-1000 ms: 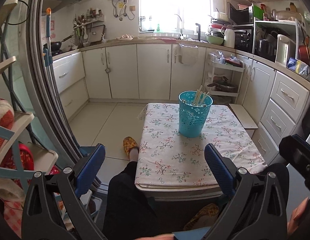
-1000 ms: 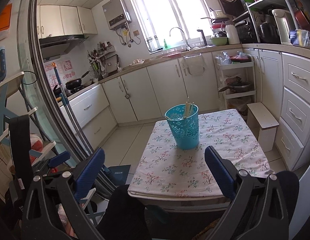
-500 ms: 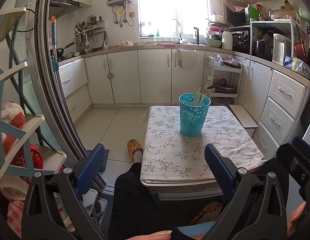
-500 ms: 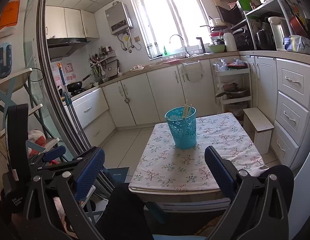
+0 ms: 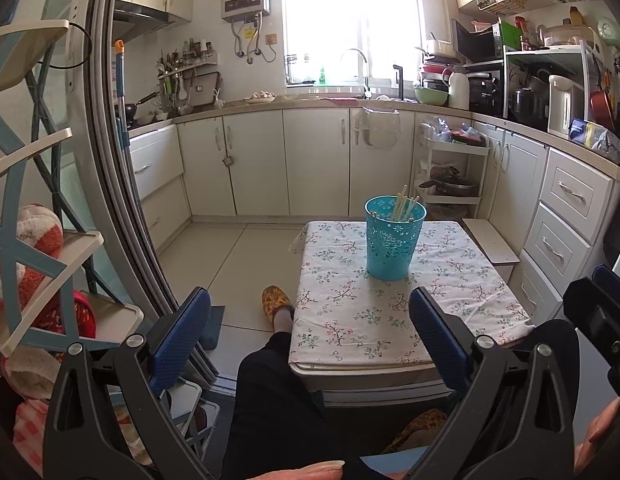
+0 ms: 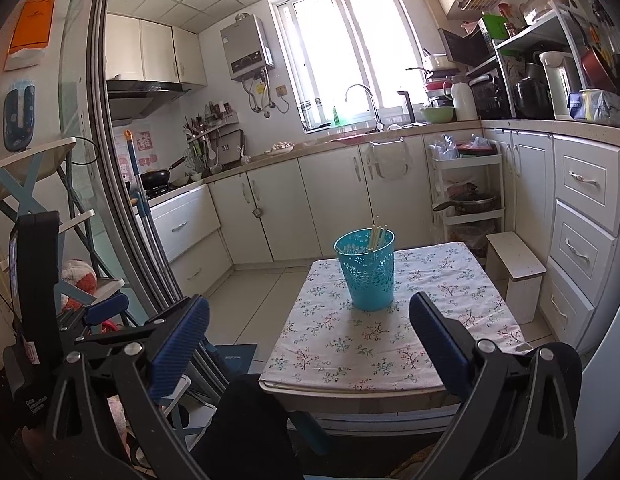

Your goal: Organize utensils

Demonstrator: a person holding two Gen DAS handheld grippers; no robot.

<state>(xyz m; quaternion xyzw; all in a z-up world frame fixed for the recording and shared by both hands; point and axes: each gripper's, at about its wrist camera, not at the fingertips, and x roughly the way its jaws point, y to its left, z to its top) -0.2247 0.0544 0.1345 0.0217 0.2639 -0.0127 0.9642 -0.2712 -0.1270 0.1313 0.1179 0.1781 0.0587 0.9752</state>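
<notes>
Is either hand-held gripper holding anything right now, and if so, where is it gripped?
Nothing is held. The left hand-held gripper and right hand-held gripper are both open and empty.

Teal perforated holder (image 5: 394, 242) upright, pale chopsticks (image 5: 404, 204) inside

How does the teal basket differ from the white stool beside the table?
The teal basket is round, perforated and stands on the table; the white stool is flat-topped, solid and stands on the floor. The basket holds chopsticks; the stool's top is bare. Both stand upright.
</notes>
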